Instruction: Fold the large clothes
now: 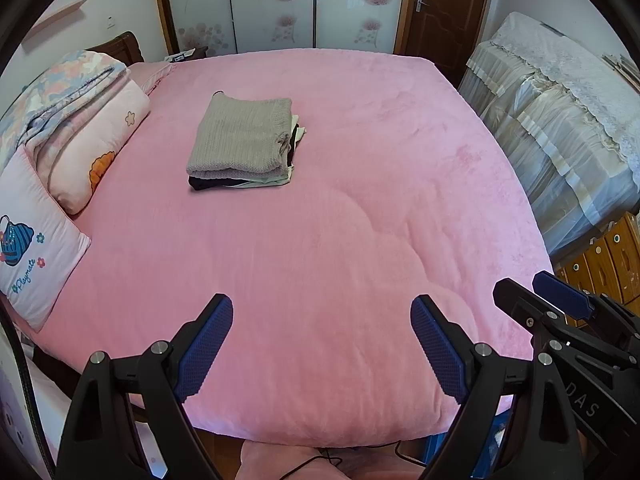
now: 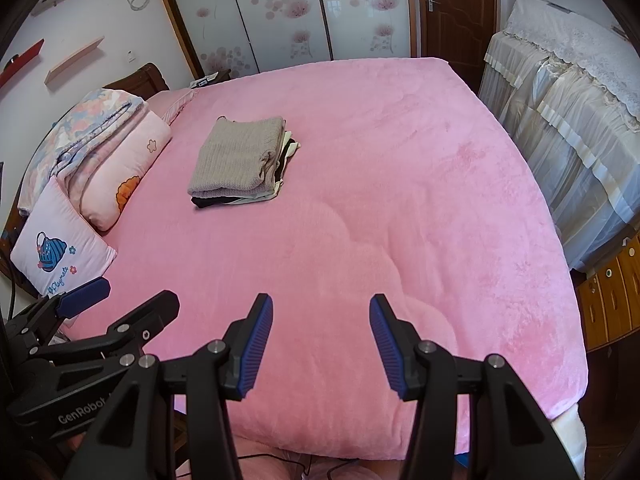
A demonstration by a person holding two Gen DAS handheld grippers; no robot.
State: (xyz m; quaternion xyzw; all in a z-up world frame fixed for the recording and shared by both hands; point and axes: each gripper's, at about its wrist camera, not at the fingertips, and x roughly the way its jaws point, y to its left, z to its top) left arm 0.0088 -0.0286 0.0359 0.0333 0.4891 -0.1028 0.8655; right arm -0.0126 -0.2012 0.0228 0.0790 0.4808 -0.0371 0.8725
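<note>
A stack of folded clothes (image 1: 244,140) (image 2: 244,158) lies on the pink bed (image 1: 320,240) (image 2: 340,220), left of its middle, with a grey knit sweater on top and dark and pale garments under it. My left gripper (image 1: 322,316) hovers over the near edge of the bed, open wide, nothing between its blue pads. My right gripper (image 2: 320,316) hangs beside it to the right, jaws apart and empty. Each gripper shows at the edge of the other's view: the right gripper (image 1: 560,300), the left gripper (image 2: 96,296). Both stay well short of the stack.
Folded quilts (image 1: 80,120) (image 2: 104,148) and a pink pillow (image 1: 36,252) (image 2: 60,252) lie along the bed's left side. A lace-covered piece of furniture (image 1: 560,120) (image 2: 568,120) and wooden drawers (image 1: 608,256) stand on the right. Wardrobe doors (image 1: 280,4) and a brown door (image 1: 444,12) lie beyond.
</note>
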